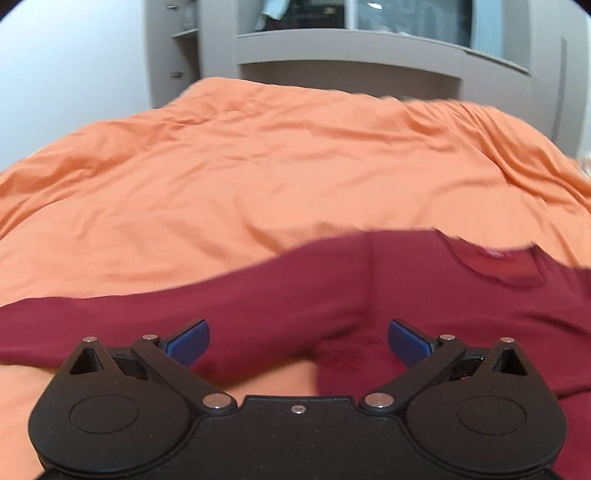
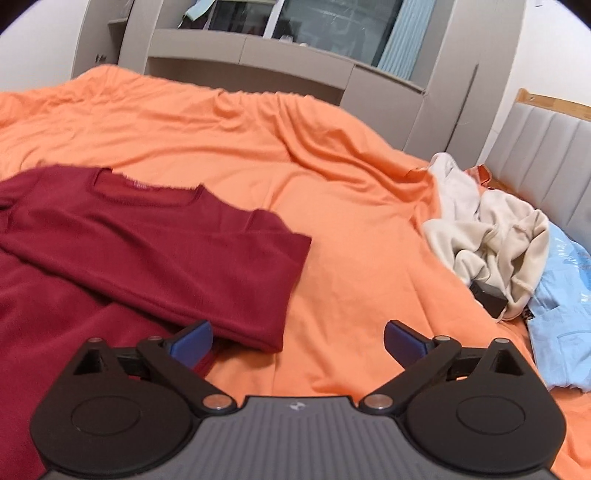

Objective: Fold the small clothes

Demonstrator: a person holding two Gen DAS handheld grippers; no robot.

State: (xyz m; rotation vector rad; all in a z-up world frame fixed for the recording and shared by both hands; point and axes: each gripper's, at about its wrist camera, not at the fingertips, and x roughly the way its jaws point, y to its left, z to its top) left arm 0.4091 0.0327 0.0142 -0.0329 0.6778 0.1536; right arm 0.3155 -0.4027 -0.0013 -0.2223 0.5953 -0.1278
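Both claws are wide open and hold nothing. The left claw (image 1: 299,341) is over the dark red sweater (image 2: 147,236) on the orange bed sheet (image 2: 332,177). The right claw (image 2: 298,338) is at the sweater's near right edge, with a cream garment (image 2: 495,236) far right.

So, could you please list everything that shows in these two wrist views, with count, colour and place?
Shirt: one, dark red, long-sleeved, spread on the bed, one sleeve folded across its front.
Bedsheet: one, orange, wrinkled, covering the bed.
Cream garment: one crumpled heap, off-white, at the right of the bed near the headboard.
Light blue garment: one, pale blue, right edge, beside the cream heap.
Headboard: one, grey padded panels, wooden top, far right.
Wardrobe unit: one, grey, behind the bed.
Window: one, dark glass, pale blue curtain beside it.
Left gripper: black, blue pads, open over the shirt.
Right gripper: black, blue pads, open, at the folded sleeve's edge.
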